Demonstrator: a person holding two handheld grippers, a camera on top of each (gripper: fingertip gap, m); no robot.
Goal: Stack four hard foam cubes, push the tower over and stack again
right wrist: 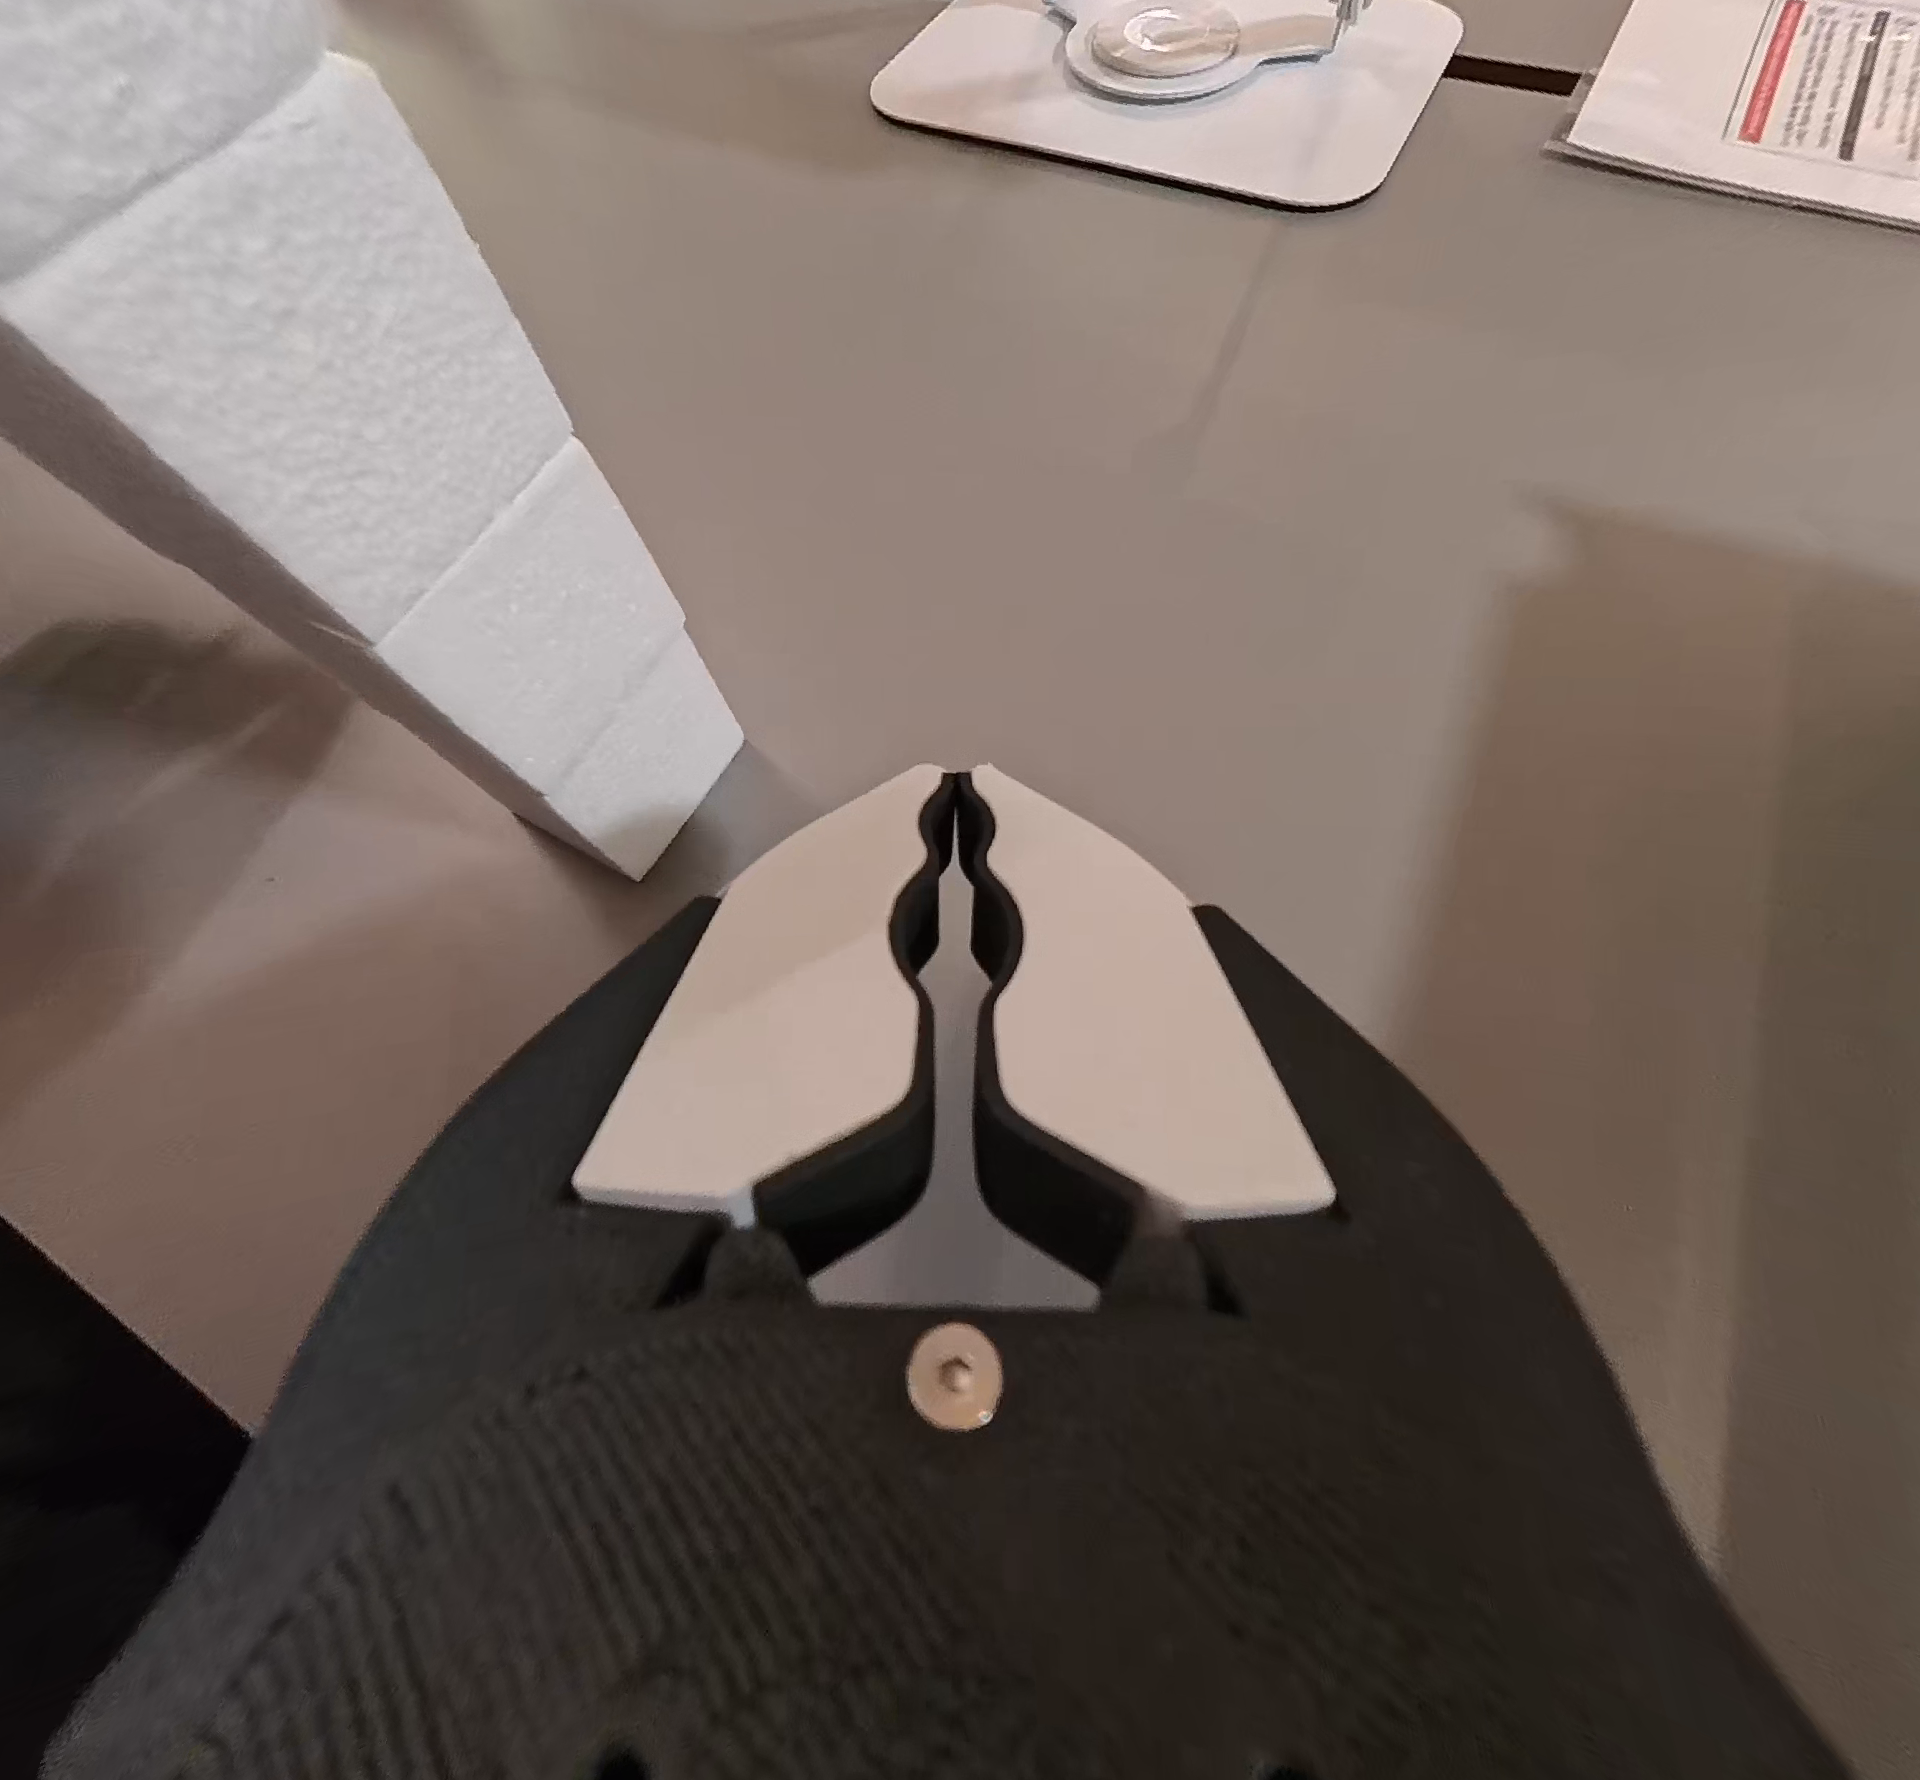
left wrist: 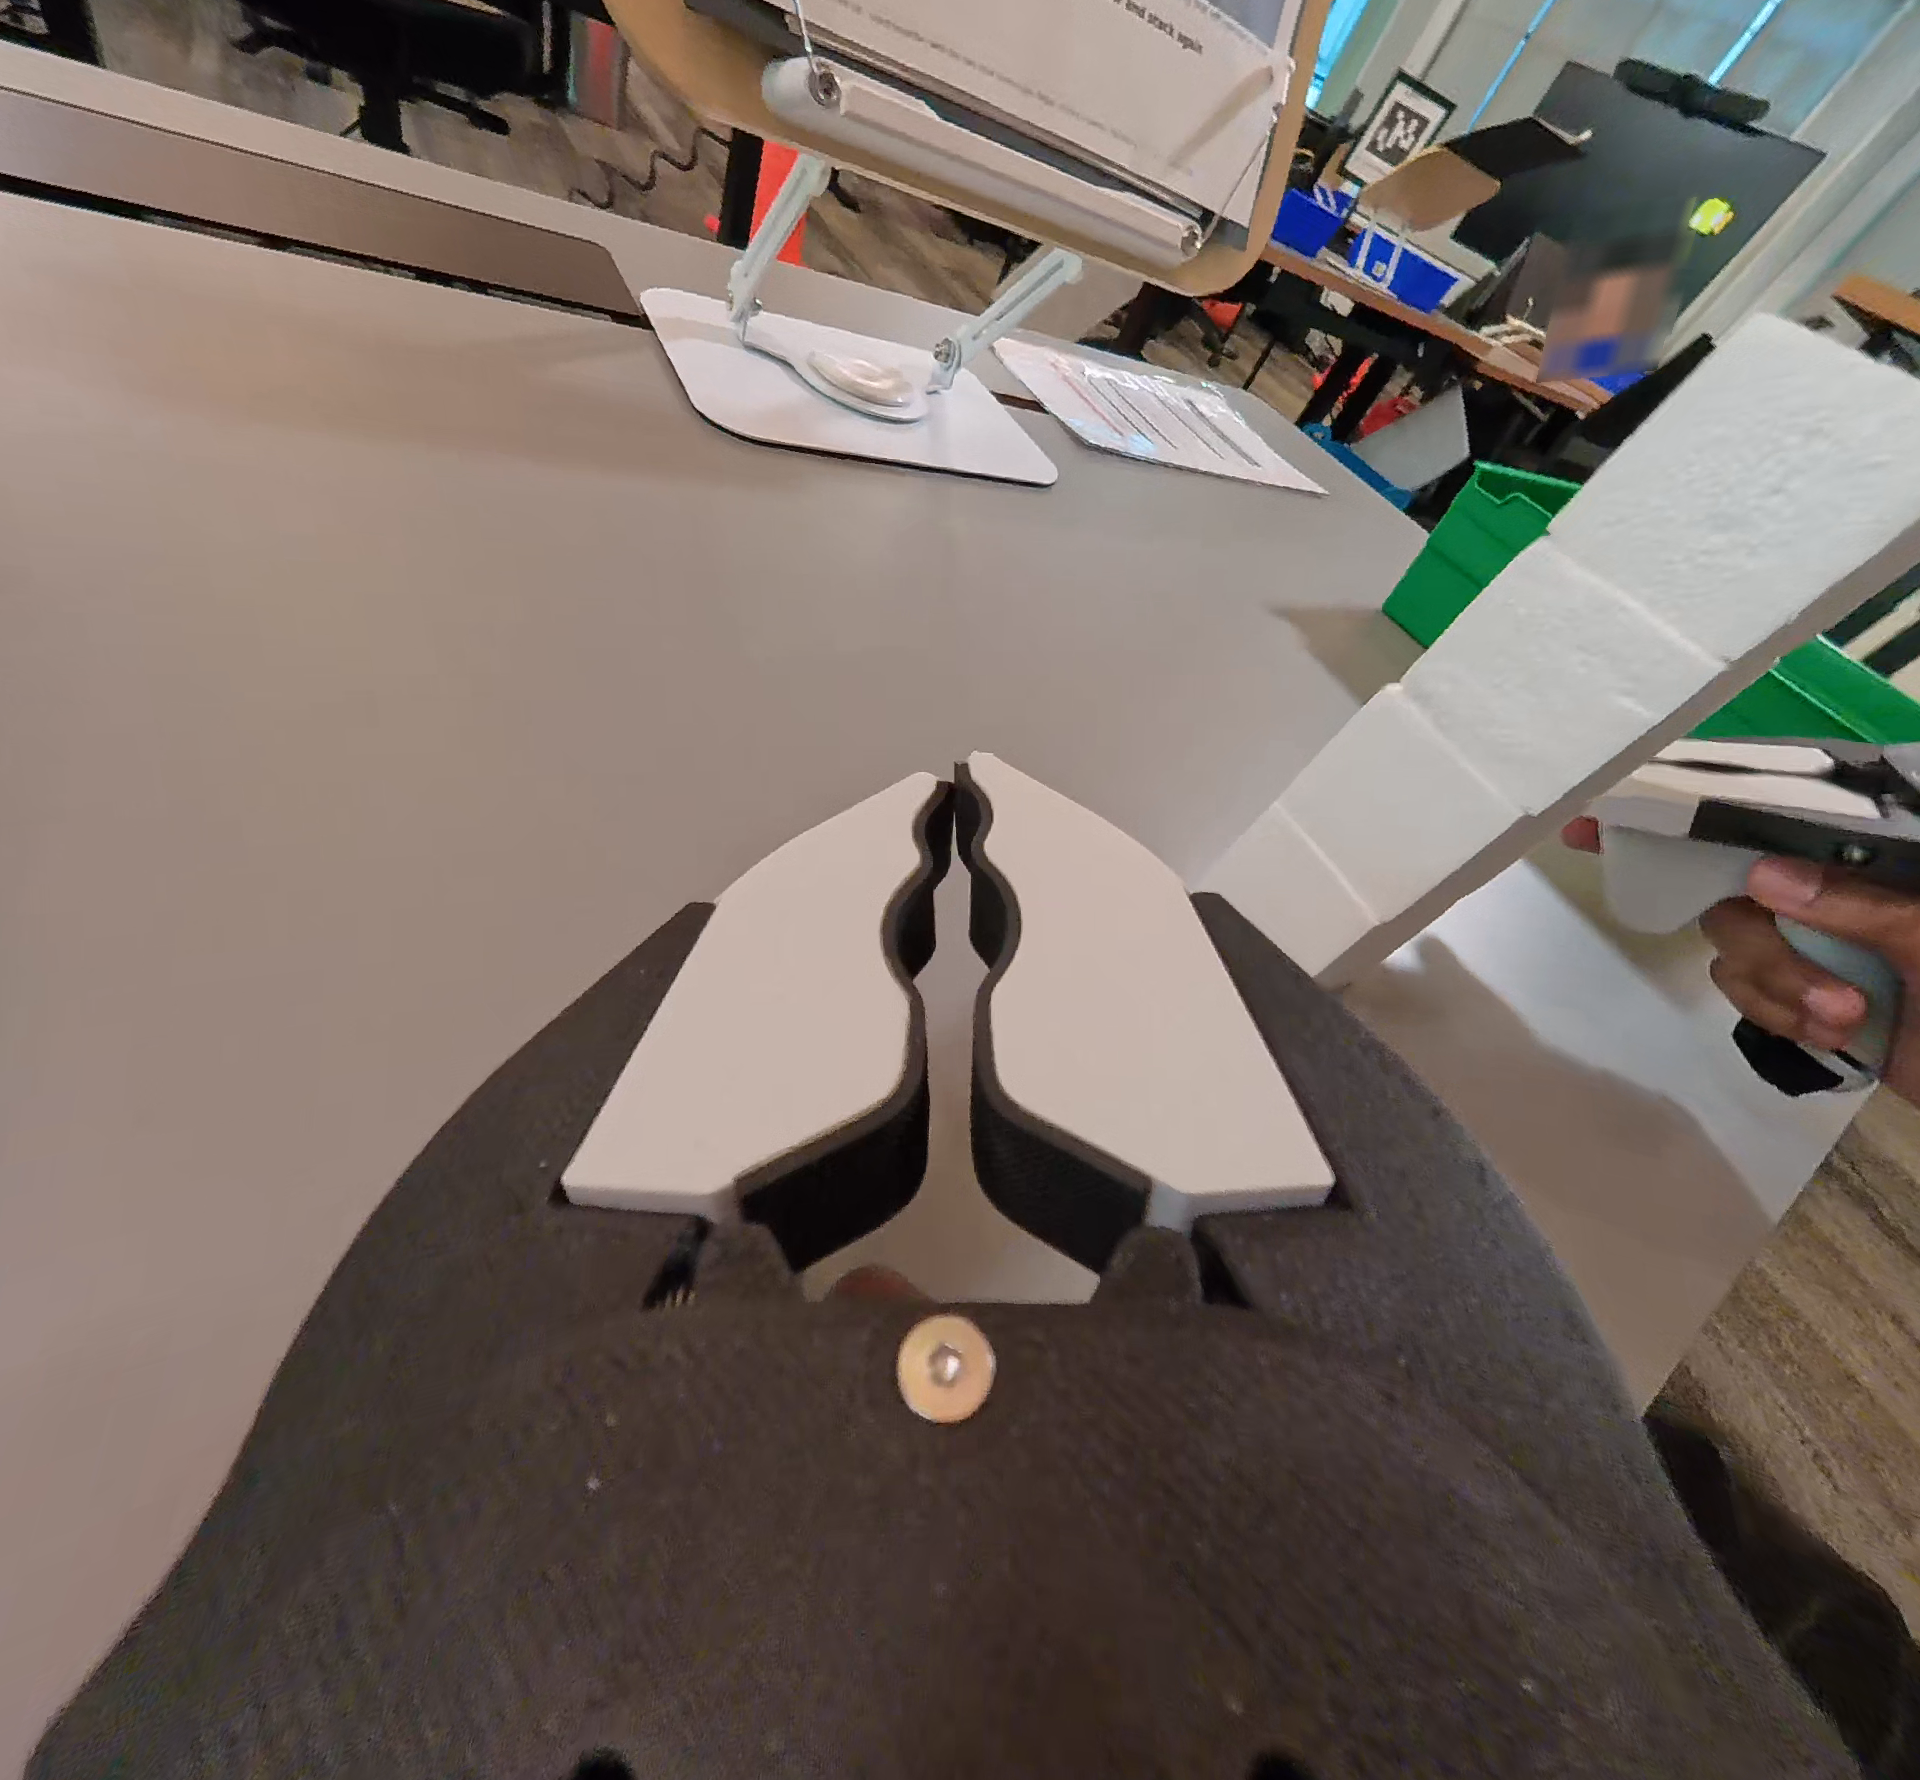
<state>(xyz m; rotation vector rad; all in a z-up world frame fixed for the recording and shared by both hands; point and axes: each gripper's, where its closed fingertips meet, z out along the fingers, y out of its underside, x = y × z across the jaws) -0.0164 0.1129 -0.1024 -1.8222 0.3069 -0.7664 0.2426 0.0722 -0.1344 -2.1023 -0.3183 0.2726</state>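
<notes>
A tower of several white foam blocks (left wrist: 1538, 691) stands on the grey table (left wrist: 520, 639), right of my left gripper (left wrist: 958, 774). The left gripper is shut and empty, just left of the tower's base. In the right wrist view the same tower (right wrist: 343, 421) rises at the left, its bottom block (right wrist: 603, 702) close to my right gripper (right wrist: 964, 778). The right gripper is shut and empty, just right of the tower's base. It also shows in the left wrist view (left wrist: 1766, 826), held by a hand at the far right.
A document stand (left wrist: 852, 380) with a printed sheet stands at the back of the table; its base also shows in the right wrist view (right wrist: 1174, 68). A laminated sheet (right wrist: 1766, 78) lies to its right. Green bins (left wrist: 1496, 546) sit beyond the table's right edge. There is about 25 cm between the tips of the two grippers.
</notes>
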